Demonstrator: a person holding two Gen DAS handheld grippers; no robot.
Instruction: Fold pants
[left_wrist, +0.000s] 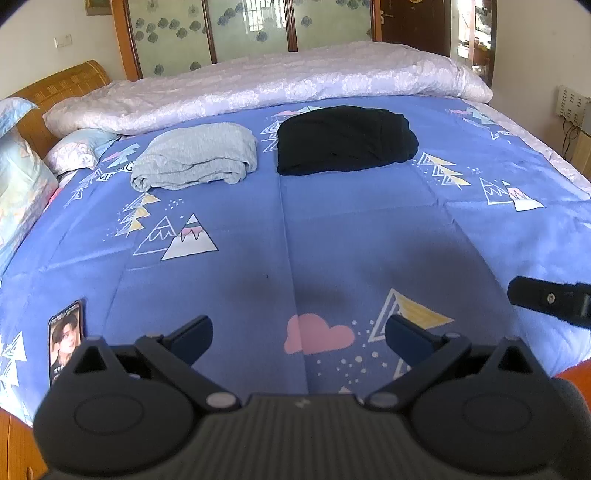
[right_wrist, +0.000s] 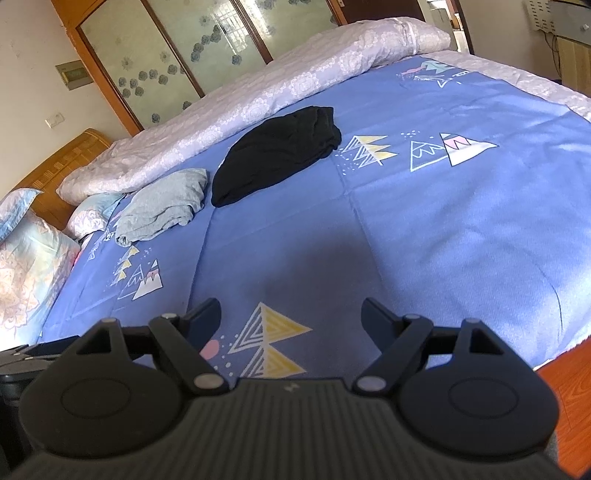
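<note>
Black pants (left_wrist: 345, 139) lie folded in a compact bundle on the blue patterned bed sheet (left_wrist: 332, 229), far from me; they also show in the right wrist view (right_wrist: 277, 162). A folded grey garment (left_wrist: 195, 157) lies just left of them, also in the right wrist view (right_wrist: 164, 206). My left gripper (left_wrist: 299, 332) is open and empty, above the sheet near the bed's front edge. My right gripper (right_wrist: 291, 317) is open and empty, also near the front edge; one of its fingers (left_wrist: 546, 299) shows at the right of the left wrist view.
A phone (left_wrist: 64, 338) with a lit screen lies on the sheet at the front left. A rolled white quilt (left_wrist: 277, 81) runs along the far side. Pillows (left_wrist: 22, 184) and a wooden headboard (left_wrist: 66, 88) are at the left. Glass sliding doors stand behind the bed.
</note>
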